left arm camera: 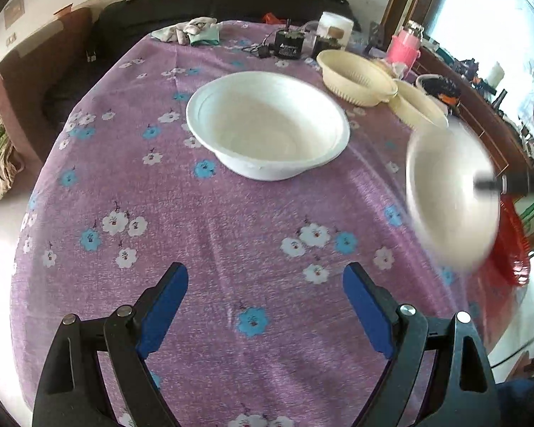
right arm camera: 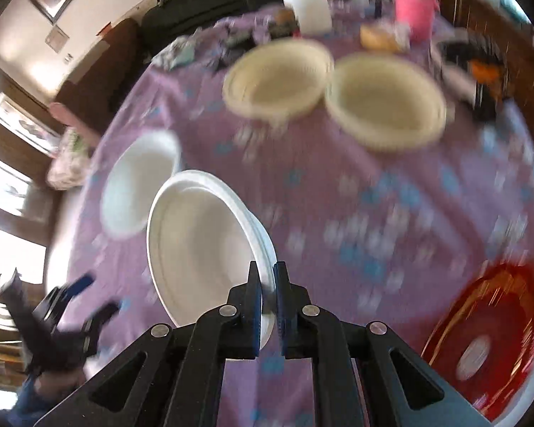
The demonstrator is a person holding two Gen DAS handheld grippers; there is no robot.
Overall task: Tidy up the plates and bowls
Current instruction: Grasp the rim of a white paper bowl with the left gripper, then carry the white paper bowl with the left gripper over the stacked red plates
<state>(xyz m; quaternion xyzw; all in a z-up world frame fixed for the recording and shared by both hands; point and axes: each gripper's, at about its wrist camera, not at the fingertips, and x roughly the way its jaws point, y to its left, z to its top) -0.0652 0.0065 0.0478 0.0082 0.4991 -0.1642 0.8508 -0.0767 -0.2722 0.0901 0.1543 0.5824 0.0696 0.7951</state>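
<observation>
We see the right claw (right arm camera: 266, 284) pinching only the white foam bowl's (right arm camera: 199, 245) rim at lower centre; tilted mid-swing, it could slip. The left claw (left arm camera: 265, 306) gapes empty.

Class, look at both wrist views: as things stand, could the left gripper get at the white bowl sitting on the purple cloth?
Probably yes. The left gripper is open and holds nothing, and only bare purple cloth lies between it and the white bowl. The bowl held by the right gripper is off to the side.
</observation>
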